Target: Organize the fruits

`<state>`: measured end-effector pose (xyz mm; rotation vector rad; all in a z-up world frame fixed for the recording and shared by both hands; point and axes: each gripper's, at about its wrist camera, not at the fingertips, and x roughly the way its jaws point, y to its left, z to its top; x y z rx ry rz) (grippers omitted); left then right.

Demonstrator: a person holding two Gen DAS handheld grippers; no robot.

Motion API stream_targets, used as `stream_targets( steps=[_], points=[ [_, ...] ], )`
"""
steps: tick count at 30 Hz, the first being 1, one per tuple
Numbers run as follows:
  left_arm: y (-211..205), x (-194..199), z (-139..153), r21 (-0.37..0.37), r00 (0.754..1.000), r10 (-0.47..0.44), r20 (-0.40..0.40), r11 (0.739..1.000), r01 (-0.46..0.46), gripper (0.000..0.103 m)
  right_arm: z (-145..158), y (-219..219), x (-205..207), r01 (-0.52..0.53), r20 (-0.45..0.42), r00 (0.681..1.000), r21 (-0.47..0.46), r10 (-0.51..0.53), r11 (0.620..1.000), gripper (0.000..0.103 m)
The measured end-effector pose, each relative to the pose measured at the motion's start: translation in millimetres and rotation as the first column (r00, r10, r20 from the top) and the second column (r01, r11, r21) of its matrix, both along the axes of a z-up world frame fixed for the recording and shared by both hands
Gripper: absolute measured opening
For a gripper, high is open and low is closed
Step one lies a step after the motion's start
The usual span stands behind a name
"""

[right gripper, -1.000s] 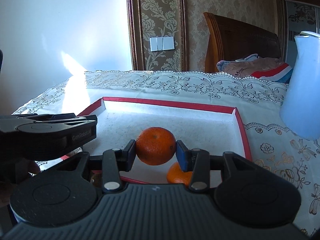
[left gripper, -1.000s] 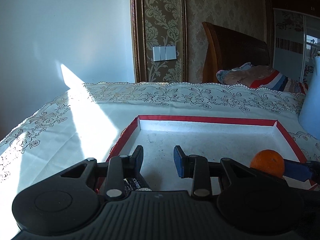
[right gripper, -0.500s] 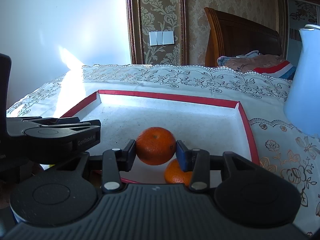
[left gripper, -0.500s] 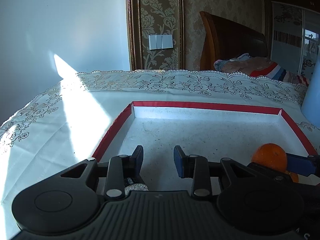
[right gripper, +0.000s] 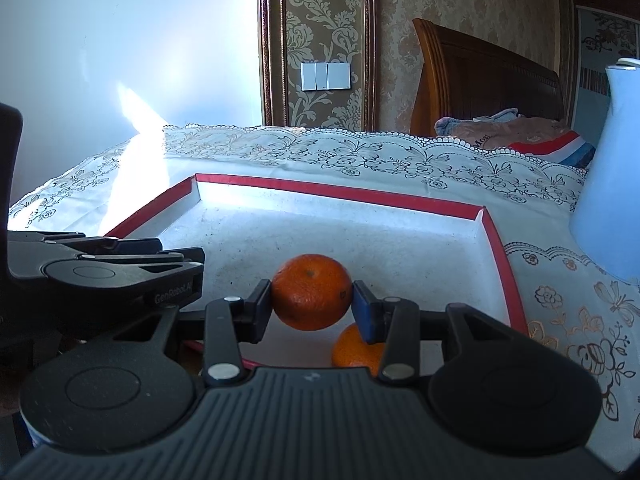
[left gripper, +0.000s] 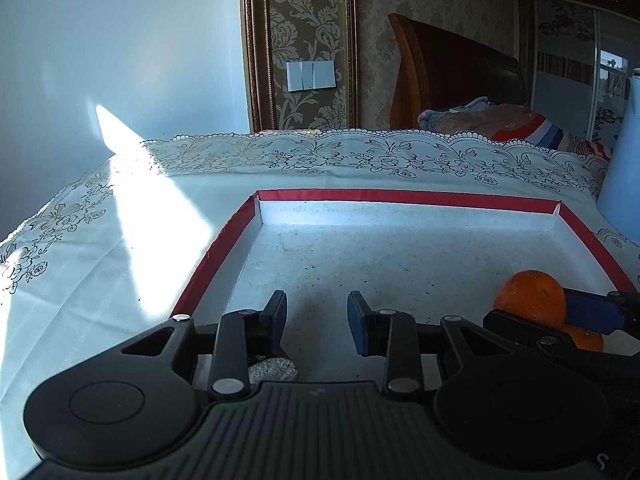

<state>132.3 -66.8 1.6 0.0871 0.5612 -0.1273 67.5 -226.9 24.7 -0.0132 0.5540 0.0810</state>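
My right gripper (right gripper: 312, 298) is shut on an orange mandarin (right gripper: 312, 292), held just above the near part of a white tray with a red rim (right gripper: 340, 194). A second mandarin (right gripper: 354, 352) lies in the tray right under the held one. My left gripper (left gripper: 316, 312) hovers over the tray's near left part, its jaws close together with nothing between them. From the left wrist view the held mandarin (left gripper: 530, 298) and the right gripper (left gripper: 560, 314) show at the right edge of the tray (left gripper: 400, 196). The left gripper (right gripper: 120, 268) is seen side-on at the left of the right wrist view.
A tall pale blue jug (right gripper: 608, 200) stands on the lace tablecloth (right gripper: 360, 152) to the right of the tray. A grey speckled lump (left gripper: 272, 370) lies under the left gripper's fingers. A wooden headboard and folded bedding lie beyond the table.
Both grippers have hardly moved. The right one keeps its grip on the mandarin, and more of the tray's floor now shows in the left wrist view.
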Motion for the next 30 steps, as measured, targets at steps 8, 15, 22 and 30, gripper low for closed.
stream_targets(
  steps=[8, 15, 22, 30],
  points=[
    [0.4, 0.3, -4.1, 0.008, 0.999, -0.034, 0.019, 0.999, 0.034, 0.033, -1.7, 0.8, -0.2, -0.002, 0.014, 1.000, -0.017, 0.003, 1.000, 0.041],
    [1.5, -2.0, -4.8, 0.013, 0.999, -0.043, 0.031, 0.999, 0.043, 0.033, -2.3, 0.8, -2.3, -0.011, 0.017, 1.000, -0.011, 0.011, 1.000, 0.041],
    [7.4, -4.2, -3.7, -0.019, 0.997, -0.071, 0.024, 0.997, 0.072, 0.033, -1.7, -0.8, -3.4, -0.015, 0.021, 1.000, -0.005, 0.015, 1.000, 0.041],
    [9.2, -5.1, -3.7, -0.043, 0.995, -0.095, 0.023, 0.994, 0.096, 0.038, -0.9, -3.8, -3.3, -0.020, 0.022, 1.000, 0.014, 0.020, 1.000, 0.042]
  ],
)
